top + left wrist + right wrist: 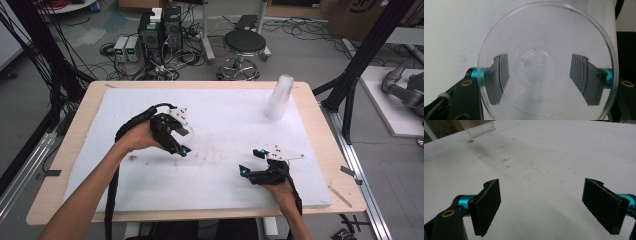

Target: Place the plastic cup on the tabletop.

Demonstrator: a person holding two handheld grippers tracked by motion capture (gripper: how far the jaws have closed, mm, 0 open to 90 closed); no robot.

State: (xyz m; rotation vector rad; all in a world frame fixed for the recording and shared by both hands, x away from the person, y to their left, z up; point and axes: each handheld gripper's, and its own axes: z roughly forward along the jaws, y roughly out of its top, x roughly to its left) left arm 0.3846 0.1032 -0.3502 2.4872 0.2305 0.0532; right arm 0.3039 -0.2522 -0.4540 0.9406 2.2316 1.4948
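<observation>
I'm gripping one clear cup (547,62) in my left hand-held gripper (182,142), well left of the cup stack (279,97). My right hand-held gripper (252,162) is waiting released over the surface (225,185); placing it looks still ahead.

Clear cup (534,62); black claw pads (487,205), teal joints; white board (225,165); tan table (70,145).
</observation>
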